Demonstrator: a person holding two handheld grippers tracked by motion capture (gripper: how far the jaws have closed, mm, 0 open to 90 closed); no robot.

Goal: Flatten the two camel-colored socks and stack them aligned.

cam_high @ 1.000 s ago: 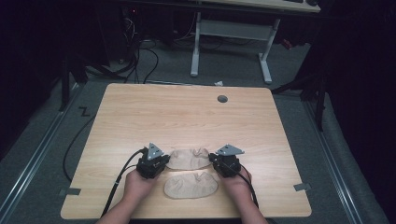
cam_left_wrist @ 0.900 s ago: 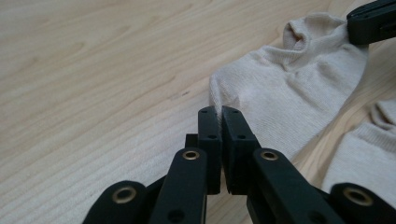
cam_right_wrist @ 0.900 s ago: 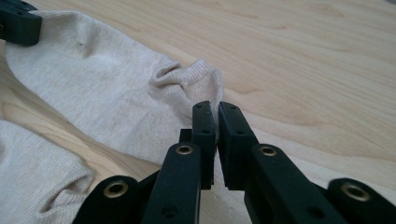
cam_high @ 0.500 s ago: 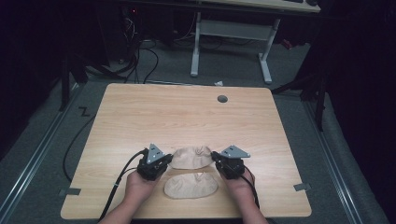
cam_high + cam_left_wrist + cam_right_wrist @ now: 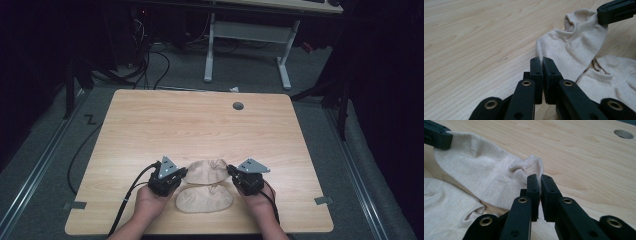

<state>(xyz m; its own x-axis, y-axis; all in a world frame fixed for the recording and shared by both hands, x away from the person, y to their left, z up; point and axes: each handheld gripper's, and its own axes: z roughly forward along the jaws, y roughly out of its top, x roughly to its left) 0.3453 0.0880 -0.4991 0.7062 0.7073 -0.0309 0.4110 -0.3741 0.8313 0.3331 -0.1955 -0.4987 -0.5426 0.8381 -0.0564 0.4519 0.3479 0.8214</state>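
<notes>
Two beige socks lie near the table's front edge. The farther sock (image 5: 207, 170) (image 5: 574, 47) (image 5: 481, 175) is stretched between both grippers. My left gripper (image 5: 184, 172) (image 5: 542, 61) is shut on its left end, pinching the fabric edge. My right gripper (image 5: 230, 171) (image 5: 538, 178) is shut on its right end by the ribbed cuff. The other sock (image 5: 204, 198) (image 5: 616, 75) (image 5: 446, 207) lies flat on the table just in front of it, between my hands.
The wooden table (image 5: 200, 125) has a round cable hole (image 5: 238, 106) (image 5: 623, 134) near its far edge. Cables trail from both grippers off the front. A white desk frame (image 5: 247, 35) stands on the floor beyond the table.
The grippers have moved slightly closer together and a bit toward the front edge, so the held sock bunches up more between them.
</notes>
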